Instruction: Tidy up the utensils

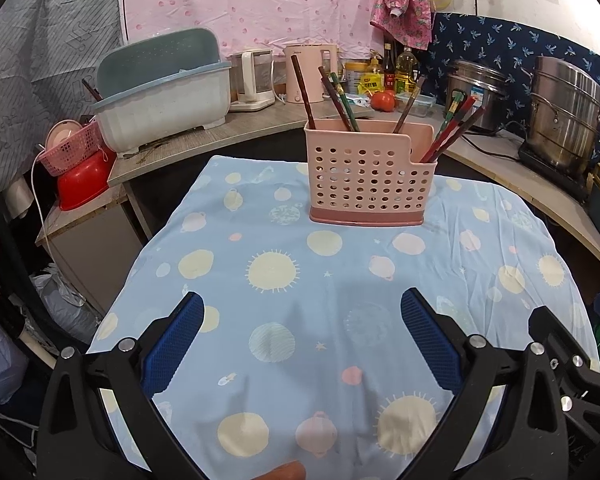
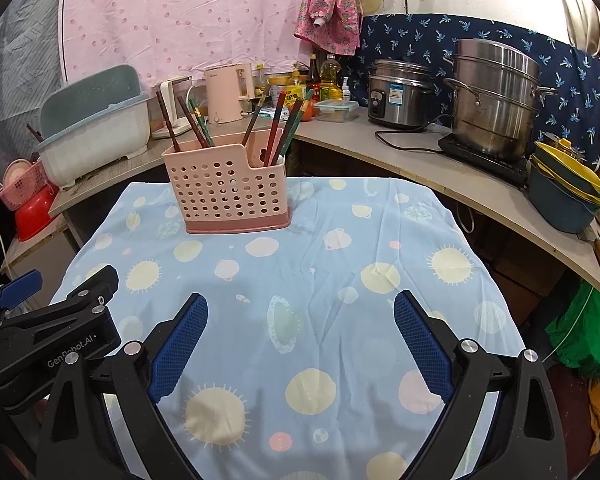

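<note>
Both grippers, left gripper [image 1: 302,312] and right gripper [image 2: 300,312], hover over the blue tablecloth [image 1: 324,280] with fingers spread wide, empty. Toward twelve o'clock stands the pink utensil holder [image 1: 366,176], chopsticks [image 1: 342,102] upright inside.

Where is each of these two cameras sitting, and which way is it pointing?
Left wrist: sits on the left gripper, facing forward over the blue tablecloth to the pink holder; its open fingers show, with the other gripper at right.
Right wrist: sits on the right gripper, facing likewise; open fingers, other gripper at left.
Both share the holder, chopsticks and counter.
</note>
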`<state>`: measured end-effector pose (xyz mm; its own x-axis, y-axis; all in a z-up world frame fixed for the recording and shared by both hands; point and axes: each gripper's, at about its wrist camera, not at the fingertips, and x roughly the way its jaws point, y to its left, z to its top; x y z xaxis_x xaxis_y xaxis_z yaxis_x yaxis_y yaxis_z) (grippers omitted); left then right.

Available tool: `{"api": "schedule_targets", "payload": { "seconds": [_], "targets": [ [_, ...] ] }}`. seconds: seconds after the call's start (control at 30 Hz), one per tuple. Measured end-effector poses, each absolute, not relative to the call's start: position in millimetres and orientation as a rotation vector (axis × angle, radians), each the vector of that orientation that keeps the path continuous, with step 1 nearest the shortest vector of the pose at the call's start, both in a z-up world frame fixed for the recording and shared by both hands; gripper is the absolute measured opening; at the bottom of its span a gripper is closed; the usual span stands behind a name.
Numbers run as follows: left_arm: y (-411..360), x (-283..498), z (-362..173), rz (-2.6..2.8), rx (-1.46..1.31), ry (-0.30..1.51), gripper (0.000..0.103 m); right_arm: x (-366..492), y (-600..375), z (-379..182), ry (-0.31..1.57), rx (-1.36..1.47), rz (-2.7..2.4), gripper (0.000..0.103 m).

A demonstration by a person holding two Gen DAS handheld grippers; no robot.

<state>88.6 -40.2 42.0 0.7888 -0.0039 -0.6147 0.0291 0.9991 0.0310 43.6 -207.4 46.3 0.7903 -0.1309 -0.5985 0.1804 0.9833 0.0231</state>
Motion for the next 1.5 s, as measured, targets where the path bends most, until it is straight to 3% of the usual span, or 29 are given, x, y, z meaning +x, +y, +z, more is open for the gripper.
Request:
{"api": "schedule_targets", "payload": {
  "seconds": [1.5],
  "targets": [
    [-41.9, 87.5, 42.7, -0.031, 0.043, 0.66, 0.094, 42.0, -207.0, 47.9, 0.644, 0.081, -0.161, 0.091]
  ]
}}
